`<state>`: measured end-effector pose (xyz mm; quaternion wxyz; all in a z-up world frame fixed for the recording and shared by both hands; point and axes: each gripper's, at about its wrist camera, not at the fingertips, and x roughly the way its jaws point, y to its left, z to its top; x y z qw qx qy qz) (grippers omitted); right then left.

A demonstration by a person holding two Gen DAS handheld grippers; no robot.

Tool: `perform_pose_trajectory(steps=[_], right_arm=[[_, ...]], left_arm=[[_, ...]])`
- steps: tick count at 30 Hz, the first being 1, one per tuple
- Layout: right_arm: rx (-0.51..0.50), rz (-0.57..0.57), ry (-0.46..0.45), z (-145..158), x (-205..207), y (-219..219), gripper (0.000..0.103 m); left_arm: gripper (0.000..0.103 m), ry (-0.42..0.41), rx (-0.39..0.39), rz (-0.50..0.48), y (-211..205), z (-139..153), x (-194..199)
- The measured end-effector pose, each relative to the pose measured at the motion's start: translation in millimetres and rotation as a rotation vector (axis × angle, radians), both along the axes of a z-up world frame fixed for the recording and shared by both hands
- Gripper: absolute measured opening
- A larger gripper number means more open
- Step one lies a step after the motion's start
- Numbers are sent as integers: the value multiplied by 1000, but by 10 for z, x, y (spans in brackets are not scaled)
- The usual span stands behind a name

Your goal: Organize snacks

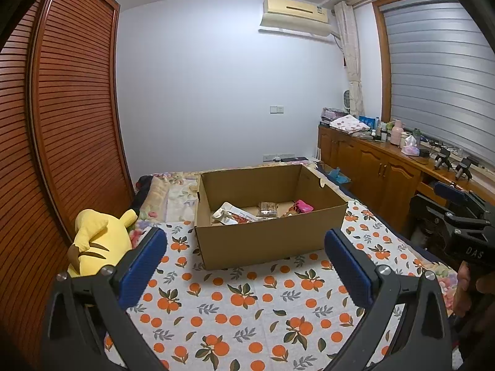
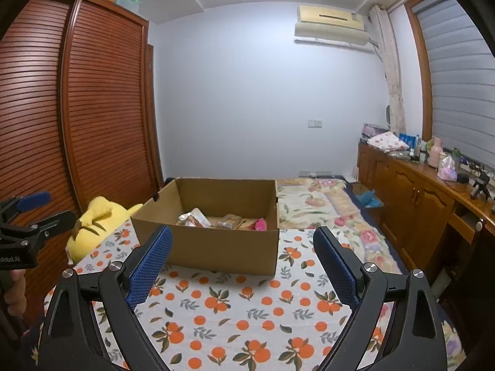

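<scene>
While both wide-open, empty grippers (image 1: 246, 249) (image 2: 243, 247) hover, the snacks (image 1: 263, 210) lie ahead inside the cardboard box (image 1: 266, 238).

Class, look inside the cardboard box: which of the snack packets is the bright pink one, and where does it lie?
The bright pink snack packet lies at the right end inside the brown cardboard box; the others are white-and-red or brownish.

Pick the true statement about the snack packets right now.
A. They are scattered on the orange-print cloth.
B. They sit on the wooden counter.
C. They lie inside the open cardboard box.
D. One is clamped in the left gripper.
C: the snack packets rest on the floor of the cardboard box, while both grippers are open and hold nothing.
</scene>
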<state>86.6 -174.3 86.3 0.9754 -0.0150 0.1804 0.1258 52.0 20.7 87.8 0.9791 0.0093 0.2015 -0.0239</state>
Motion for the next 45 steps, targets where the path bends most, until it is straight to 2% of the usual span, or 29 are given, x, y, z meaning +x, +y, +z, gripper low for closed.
perform_pose_trajectory(steps=[45], right_arm=[[0,-1,3,-12,-26,10,94]], left_arm=[[103,2,10,16,3,-65,-23]])
